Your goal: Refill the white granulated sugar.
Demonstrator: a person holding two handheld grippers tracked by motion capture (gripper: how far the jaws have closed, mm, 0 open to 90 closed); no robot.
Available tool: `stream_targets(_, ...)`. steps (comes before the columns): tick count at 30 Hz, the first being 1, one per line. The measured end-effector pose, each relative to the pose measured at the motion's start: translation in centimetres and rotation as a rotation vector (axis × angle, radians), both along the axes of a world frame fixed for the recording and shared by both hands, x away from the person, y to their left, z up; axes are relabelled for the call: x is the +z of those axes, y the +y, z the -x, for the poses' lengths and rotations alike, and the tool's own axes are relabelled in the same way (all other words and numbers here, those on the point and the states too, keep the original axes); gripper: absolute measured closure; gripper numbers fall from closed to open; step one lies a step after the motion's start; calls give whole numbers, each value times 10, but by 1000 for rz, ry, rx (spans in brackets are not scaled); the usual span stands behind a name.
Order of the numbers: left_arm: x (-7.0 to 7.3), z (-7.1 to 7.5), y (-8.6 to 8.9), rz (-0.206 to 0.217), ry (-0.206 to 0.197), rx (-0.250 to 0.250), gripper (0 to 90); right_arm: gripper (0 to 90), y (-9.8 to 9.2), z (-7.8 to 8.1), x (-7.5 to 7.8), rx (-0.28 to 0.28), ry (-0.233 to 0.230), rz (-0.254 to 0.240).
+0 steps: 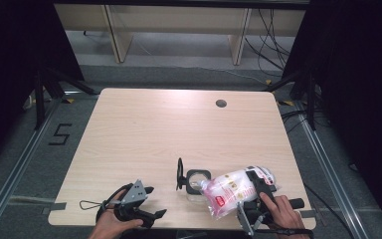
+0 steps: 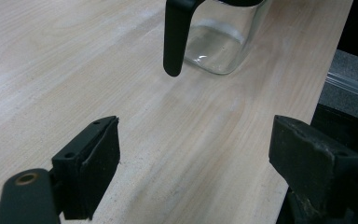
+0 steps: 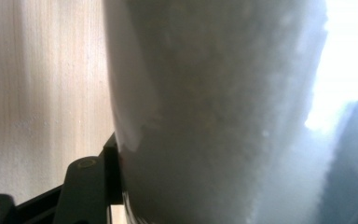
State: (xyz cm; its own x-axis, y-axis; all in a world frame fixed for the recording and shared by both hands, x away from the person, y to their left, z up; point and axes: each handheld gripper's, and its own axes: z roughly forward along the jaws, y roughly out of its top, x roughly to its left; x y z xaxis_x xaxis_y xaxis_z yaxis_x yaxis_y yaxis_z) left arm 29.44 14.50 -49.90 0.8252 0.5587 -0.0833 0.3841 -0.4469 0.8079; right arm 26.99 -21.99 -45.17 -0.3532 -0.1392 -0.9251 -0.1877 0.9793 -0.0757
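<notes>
Table evenly lit from overhead, pale glare at its far edge, dark surroundings either side. Right gripper view blurred, the bag too close, blown-out glare at right edge. Left gripper view sharp, soft shadows.

The high view looks forward and down over the counter; both gripper views sit close above that same counter, sharing its wood.

A black "5" is marked on the floor left of the counter; the bag's red label is probably too blurred to be read.
</notes>
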Motion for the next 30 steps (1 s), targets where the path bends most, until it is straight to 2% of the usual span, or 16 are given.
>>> stream_targets(1,0,0,-1,4,-2,2,160,399,-1,2,-3,-47,7,-50)
stream_targets(2,0,0,-1,4,-2,2,160,399,-1,2,-3,-47,7,-50)
stream_targets(3,-1,0,-1,7,-4,5,160,399,1,1,1,-30,17,14)
stream_targets(6,-1,1,-1,-2,-6,-5,160,399,-1,3,-1,-45,-6,-3)
stream_targets(7,-1,0,-2,-1,-5,-16,160,399,0,2,3,-18,-22,52)
stream_targets(8,-1,1,-3,3,4,-14,160,399,0,3,1,-40,-14,7)
stream_targets(10,-1,2,-4,7,3,-14,160,399,1,3,3,-32,-19,20)
stream_targets(11,-1,1,-2,-32,-8,-24,160,400,2,3,6,-25,-28,65)
stream_targets(12,-1,1,-3,-17,-1,-22,160,400,2,3,6,-25,-28,65)
stream_targets(14,-2,1,-4,-17,2,-27,160,400,1,3,3,-18,-36,39)
stream_targets(15,-2,1,-4,-11,4,-28,160,400,2,3,5,-9,-45,63)
stream_targets(17,-2,2,-4,-8,1,-22,160,400,1,3,4,-25,-42,65)
stream_targets(18,-2,0,-4,-22,-20,-39,160,400,1,3,5,-16,-52,84)
stream_targets(20,-2,1,-4,-16,5,-26,160,401,1,3,6,-16,-61,100)
stream_targets(24,-1,1,-5,-22,10,-40,160,401,2,3,5,-20,-73,112)
stream_targets(30,-2,3,-7,0,18,-35,160,402,2,3,4,-26,-69,98)
